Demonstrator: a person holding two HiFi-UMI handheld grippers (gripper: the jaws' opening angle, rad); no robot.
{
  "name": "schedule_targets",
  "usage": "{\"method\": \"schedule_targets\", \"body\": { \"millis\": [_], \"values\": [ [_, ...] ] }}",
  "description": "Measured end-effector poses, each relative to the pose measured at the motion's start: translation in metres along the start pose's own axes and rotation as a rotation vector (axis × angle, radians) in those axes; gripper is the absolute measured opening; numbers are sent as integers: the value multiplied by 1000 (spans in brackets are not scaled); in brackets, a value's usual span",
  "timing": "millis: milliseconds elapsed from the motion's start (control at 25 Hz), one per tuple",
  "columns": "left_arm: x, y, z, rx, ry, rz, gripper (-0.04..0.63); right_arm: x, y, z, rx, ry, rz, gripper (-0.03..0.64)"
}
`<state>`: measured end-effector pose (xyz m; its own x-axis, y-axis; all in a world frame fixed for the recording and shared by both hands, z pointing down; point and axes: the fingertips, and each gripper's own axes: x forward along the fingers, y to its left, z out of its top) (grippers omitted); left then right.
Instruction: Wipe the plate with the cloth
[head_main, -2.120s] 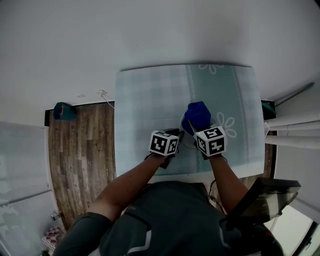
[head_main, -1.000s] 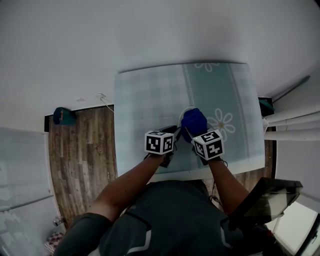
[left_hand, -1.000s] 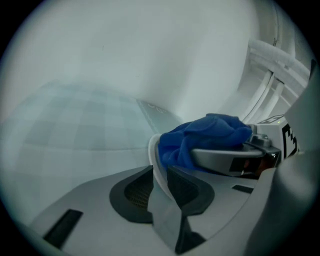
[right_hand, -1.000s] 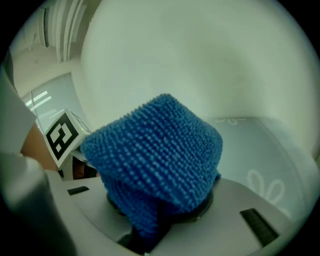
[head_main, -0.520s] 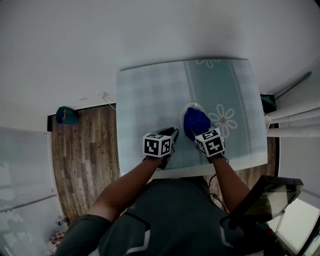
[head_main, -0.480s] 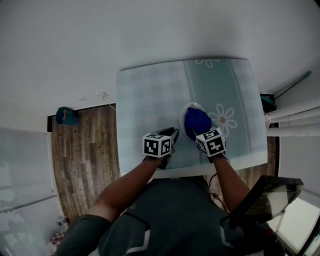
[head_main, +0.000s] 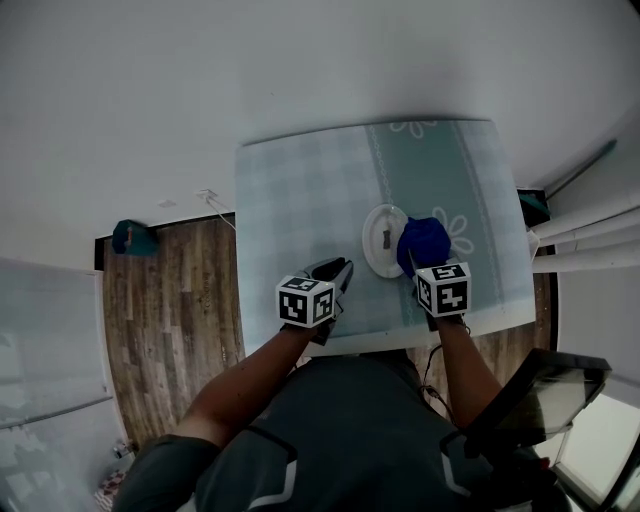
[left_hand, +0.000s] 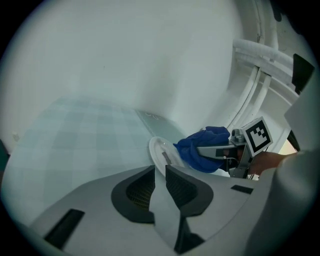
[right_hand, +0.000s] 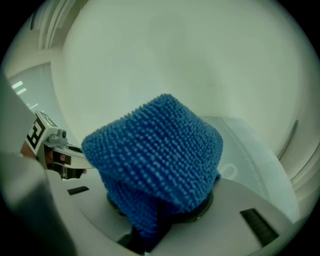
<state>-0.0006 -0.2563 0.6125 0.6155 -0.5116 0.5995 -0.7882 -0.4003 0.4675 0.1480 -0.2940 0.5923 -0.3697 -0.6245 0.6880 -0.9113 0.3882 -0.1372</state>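
Note:
The white plate (head_main: 383, 240) lies flat on the pale checked tablecloth (head_main: 300, 190), a small dark mark at its middle. My right gripper (head_main: 428, 264) is shut on the bunched blue cloth (head_main: 424, 243), which hangs at the plate's right rim. In the right gripper view the cloth (right_hand: 155, 150) fills the jaws (right_hand: 160, 215). My left gripper (head_main: 338, 270) is left of the plate and apart from it. Its jaws have just been closing, and a narrow gap with nothing in it remains (left_hand: 160, 172). The left gripper view shows the plate (left_hand: 160, 150) just beyond the tips and the cloth (left_hand: 202, 150) behind it.
The table's front edge (head_main: 400, 340) runs just below both grippers. White pipes (head_main: 585, 250) stand to the right. A wooden floor (head_main: 165, 300) with a teal object (head_main: 128, 237) lies to the left. A white wall rises behind the table.
The right gripper has carried the cloth from the plate's middle to its right rim, uncovering the plate. The left gripper has drawn back to the left, away from the plate's edge.

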Motion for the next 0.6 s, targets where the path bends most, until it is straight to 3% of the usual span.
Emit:
{"method": "schedule_targets", "body": {
  "millis": [240,360,600],
  "values": [
    [-31,-8,20,36,-110,-57,25,19,92,-1,-63,-7,210,100],
    [-43,-10,21,54,-126,-53,11,36,95,-19,-96,42,198,100],
    [-48,-20,31,100,-139,-71,11,24,57,-31,-42,54,143,100]
  ]
}}
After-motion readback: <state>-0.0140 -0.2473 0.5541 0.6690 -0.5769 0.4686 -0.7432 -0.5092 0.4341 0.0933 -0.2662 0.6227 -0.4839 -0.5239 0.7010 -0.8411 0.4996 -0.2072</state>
